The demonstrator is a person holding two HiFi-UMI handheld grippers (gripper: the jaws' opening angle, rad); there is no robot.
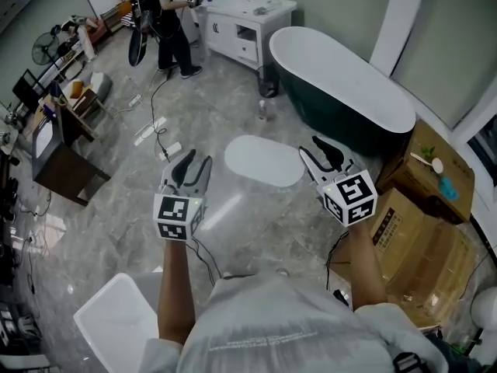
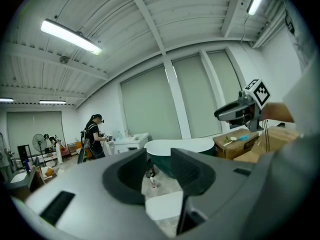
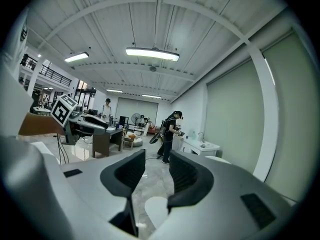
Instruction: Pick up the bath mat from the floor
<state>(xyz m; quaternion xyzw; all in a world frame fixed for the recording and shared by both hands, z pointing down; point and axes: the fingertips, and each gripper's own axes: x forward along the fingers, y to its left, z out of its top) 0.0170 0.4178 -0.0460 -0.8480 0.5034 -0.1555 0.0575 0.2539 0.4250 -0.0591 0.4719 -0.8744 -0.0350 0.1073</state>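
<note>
The bath mat (image 1: 264,160) is a white oval lying flat on the grey marble floor beside the tub. My left gripper (image 1: 194,162) is held in the air to the left of it, jaws apart with nothing between them. My right gripper (image 1: 318,152) hovers at the mat's right end, also open and empty. The left gripper view looks past that gripper (image 2: 159,166) to the mat (image 2: 165,204) low between its jaws. In the right gripper view a part of the mat (image 3: 155,209) shows below the gripper (image 3: 156,171).
A dark bathtub (image 1: 342,92) with a white rim stands behind the mat, with a small bottle (image 1: 264,111) on the floor nearby. Cardboard boxes (image 1: 419,231) sit at the right. A person (image 1: 167,22) stands by a white vanity (image 1: 245,18). Cables and power strips (image 1: 151,130) lie to the left.
</note>
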